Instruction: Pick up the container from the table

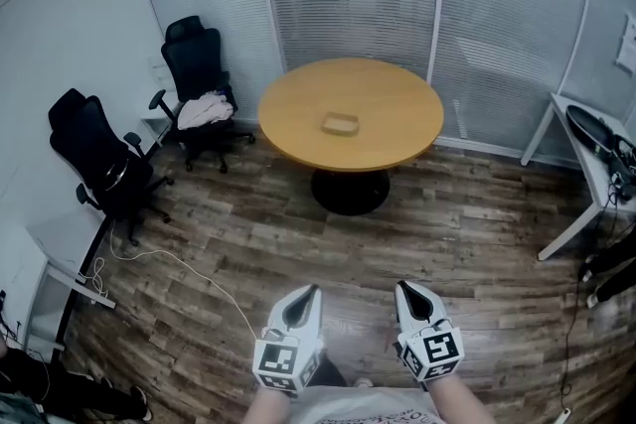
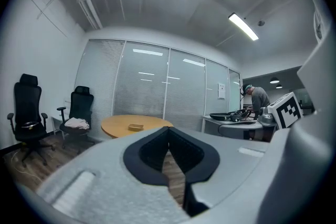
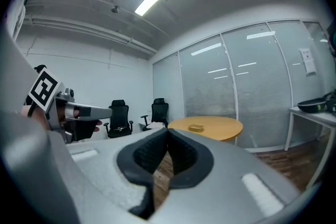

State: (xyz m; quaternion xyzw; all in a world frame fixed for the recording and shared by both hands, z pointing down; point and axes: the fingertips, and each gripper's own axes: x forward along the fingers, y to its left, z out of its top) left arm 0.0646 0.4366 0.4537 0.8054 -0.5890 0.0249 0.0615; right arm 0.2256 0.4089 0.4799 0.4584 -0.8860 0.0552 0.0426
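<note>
The container (image 1: 340, 124) is a small, low tan box lying near the middle of a round wooden table (image 1: 397, 104), far ahead of both grippers. My left gripper (image 1: 314, 291) and right gripper (image 1: 401, 286) are held side by side low over the wooden floor, well short of the table. Both point toward it, shut, with nothing between their jaws. In the left gripper view the container (image 2: 136, 126) shows on the table (image 2: 118, 123) beyond the closed left gripper (image 2: 168, 130). In the right gripper view the container (image 3: 196, 127) sits past the closed right gripper (image 3: 168, 131).
Two black office chairs (image 1: 104, 164) (image 1: 194, 65) stand at the left, one with a white cloth (image 1: 204, 110) on it. A white cable (image 1: 179, 263) trails over the floor. A white desk (image 1: 586, 149) with dark gear is at the right, where a person (image 2: 258, 99) stands. Blinds line the back wall.
</note>
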